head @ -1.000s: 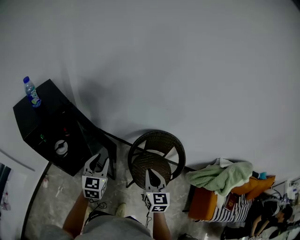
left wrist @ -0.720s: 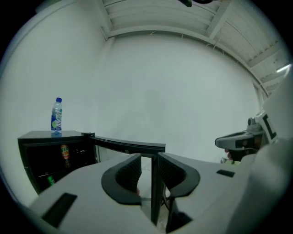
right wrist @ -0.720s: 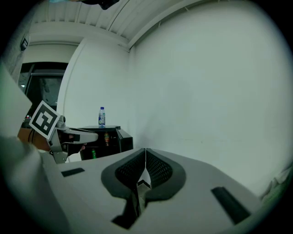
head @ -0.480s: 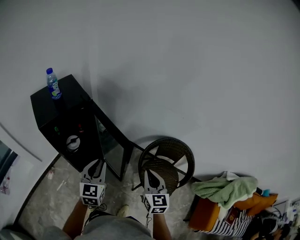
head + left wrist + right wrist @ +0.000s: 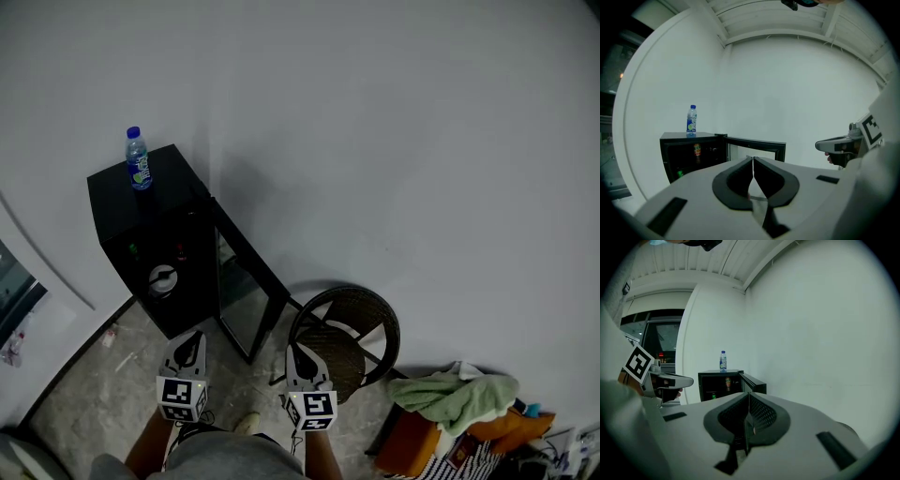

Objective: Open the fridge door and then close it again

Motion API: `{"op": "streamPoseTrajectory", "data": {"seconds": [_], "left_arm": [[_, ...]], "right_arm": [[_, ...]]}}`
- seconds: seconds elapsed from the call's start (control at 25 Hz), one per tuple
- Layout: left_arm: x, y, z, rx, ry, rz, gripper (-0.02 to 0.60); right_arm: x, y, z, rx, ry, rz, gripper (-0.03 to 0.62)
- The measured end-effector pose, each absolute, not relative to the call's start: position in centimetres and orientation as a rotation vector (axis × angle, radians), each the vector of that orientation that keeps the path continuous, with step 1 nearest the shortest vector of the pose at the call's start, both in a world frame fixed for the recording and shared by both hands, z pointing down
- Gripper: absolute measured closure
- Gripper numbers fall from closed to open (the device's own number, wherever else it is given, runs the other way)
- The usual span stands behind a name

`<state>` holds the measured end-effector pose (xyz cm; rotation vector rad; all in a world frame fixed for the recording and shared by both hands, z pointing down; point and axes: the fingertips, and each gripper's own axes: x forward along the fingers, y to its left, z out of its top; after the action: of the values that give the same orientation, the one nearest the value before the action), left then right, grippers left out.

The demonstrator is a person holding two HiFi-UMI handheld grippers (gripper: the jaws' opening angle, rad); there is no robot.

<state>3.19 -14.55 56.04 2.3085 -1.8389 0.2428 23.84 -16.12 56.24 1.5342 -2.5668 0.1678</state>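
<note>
A black mini fridge stands against the white wall, and its glass door is swung wide open to the right. Both grippers hang in the air, short of the fridge and apart from it. My left gripper has just been closing; its jaws now meet with nothing between them. In the left gripper view the fridge and door lie beyond the left gripper. My right gripper is shut and empty, in front of the chair. The right gripper view shows the fridge and door ahead of the right gripper.
A water bottle stands on top of the fridge. A round dark wicker chair sits just right of the open door. Green cloth is piled over an orange seat at the lower right. The floor is pale stone.
The left jaws went from open, close to the door's edge, to shut. Both grippers drew back from the fridge, which now sits further right in the head view. The door stays open.
</note>
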Motion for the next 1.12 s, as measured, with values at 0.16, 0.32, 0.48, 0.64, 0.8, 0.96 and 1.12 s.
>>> {"op": "streamPoseTrajectory", "data": {"seconds": [0.16, 0.32, 0.48, 0.64, 0.8, 0.96, 1.12], "left_arm": [[2.8, -13.8, 55.8, 2.304, -1.867, 0.218, 0.577], [2.7, -13.4, 55.7, 2.299, -1.871, 0.193, 0.577], [3.1, -13.5, 55.9, 2.316, -1.843, 0.187, 0.577], [3.3, -13.6, 55.9, 2.329, -1.831, 0.202, 0.577], [3.2, -13.9, 55.7, 2.323, -1.839, 0.178, 0.577], [3.1, -14.0, 55.6, 2.324, -1.845, 0.186, 0.577], [3.1, -14.0, 55.8, 2.32, -1.848, 0.204, 0.577]], "right_arm": [[23.2, -15.9, 56.3, 1.508, -2.581, 0.167, 0.569], [22.8, -15.7, 56.4, 1.493, -2.588, 0.166, 0.569], [22.7, -15.9, 56.5, 1.494, -2.591, 0.17, 0.569], [22.8, -16.0, 56.4, 1.499, -2.591, 0.172, 0.569], [22.8, -16.2, 56.3, 1.496, -2.592, 0.173, 0.569], [22.6, -16.5, 56.4, 1.491, -2.596, 0.176, 0.569], [22.7, -17.1, 56.3, 1.48, -2.614, 0.163, 0.569]]}}
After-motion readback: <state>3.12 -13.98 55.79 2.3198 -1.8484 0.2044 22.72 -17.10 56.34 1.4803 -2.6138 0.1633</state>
